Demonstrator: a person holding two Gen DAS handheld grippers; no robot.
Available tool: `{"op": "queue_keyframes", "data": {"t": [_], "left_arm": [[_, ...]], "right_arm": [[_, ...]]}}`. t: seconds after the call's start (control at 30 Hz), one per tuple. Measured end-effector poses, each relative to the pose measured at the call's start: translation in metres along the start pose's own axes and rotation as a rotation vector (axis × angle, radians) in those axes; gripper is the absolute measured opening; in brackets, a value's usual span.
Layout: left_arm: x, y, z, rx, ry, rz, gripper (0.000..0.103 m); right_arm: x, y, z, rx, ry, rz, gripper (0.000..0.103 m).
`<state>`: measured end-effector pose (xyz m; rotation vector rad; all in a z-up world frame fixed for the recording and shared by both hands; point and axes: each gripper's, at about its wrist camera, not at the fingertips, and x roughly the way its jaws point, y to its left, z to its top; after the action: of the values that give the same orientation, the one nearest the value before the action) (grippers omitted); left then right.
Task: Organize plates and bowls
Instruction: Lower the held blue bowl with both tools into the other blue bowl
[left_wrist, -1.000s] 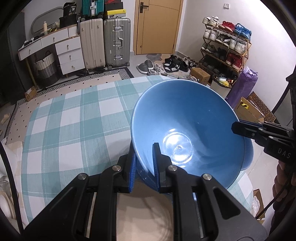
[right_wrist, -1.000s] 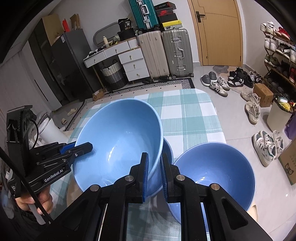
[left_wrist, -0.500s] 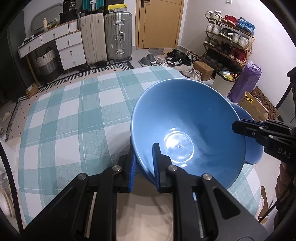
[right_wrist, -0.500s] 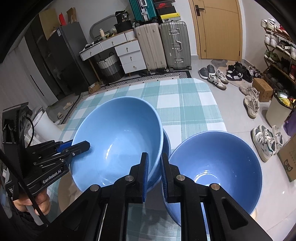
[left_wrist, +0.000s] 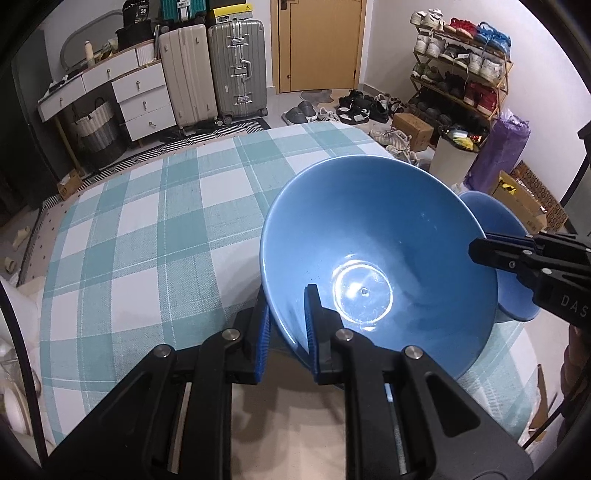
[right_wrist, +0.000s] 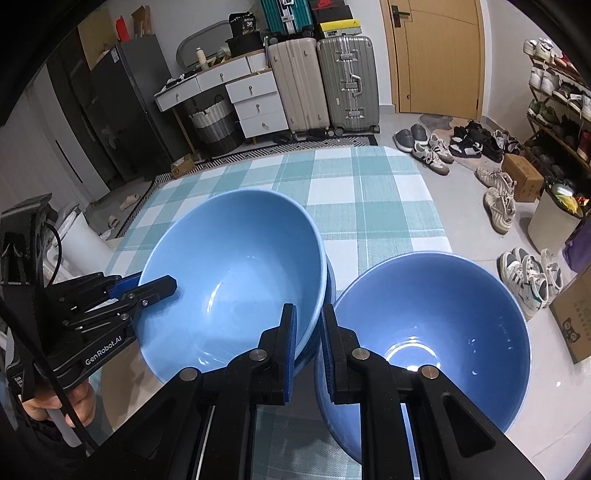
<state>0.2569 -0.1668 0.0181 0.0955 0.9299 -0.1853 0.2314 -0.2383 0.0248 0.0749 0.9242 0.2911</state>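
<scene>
A big blue bowl (left_wrist: 380, 254) is held between both grippers above the checked tablecloth (left_wrist: 147, 236). My left gripper (left_wrist: 286, 317) is shut on its near rim; it also shows in the right wrist view (right_wrist: 147, 290). My right gripper (right_wrist: 308, 328) is shut on the opposite rim of the same bowl (right_wrist: 236, 273), which seems nested in another blue bowl (right_wrist: 330, 273) beneath. The right gripper shows at the bowl's right edge in the left wrist view (left_wrist: 484, 251). A second blue bowl (right_wrist: 432, 332) stands right of it, also visible in the left wrist view (left_wrist: 495, 221).
The table's right edge drops to a floor with shoes (right_wrist: 498, 203), a bin (left_wrist: 454, 155) and boxes (left_wrist: 528, 206). Suitcases (left_wrist: 214, 70), a drawer unit (left_wrist: 122, 96) and a shoe rack (left_wrist: 461, 62) stand beyond the far edge. A bare beige table strip (left_wrist: 295, 424) lies under my left gripper.
Both grippers keep their hold on the bowl. The views have drawn back and up a little, and the second bowl shows further to the right.
</scene>
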Motion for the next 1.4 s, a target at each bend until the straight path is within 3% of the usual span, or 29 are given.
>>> {"op": "queue_keyframes", "data": {"t": [0.5,0.87,1.1,1.4], "left_arm": [[0.016,-0.002,-0.004,0.051,0.010,0.047,0.014],[0.016,-0.013,-0.008,0.110,0.022,0.080,0.023],[0.019,-0.017,-0.010,0.126,0.031,0.091,0.031],[0.018,-0.019,-0.011,0.126,0.033,0.079,0.034]], "right_arm": [[0.013,0.008,-0.002,-0.066,0.003,-0.069,0.014],[0.017,0.009,-0.003,-0.082,0.003,-0.088,0.015],[0.018,0.009,-0.003,-0.085,0.001,-0.083,0.015],[0.021,0.018,-0.003,-0.113,0.011,-0.050,0.015]]}}
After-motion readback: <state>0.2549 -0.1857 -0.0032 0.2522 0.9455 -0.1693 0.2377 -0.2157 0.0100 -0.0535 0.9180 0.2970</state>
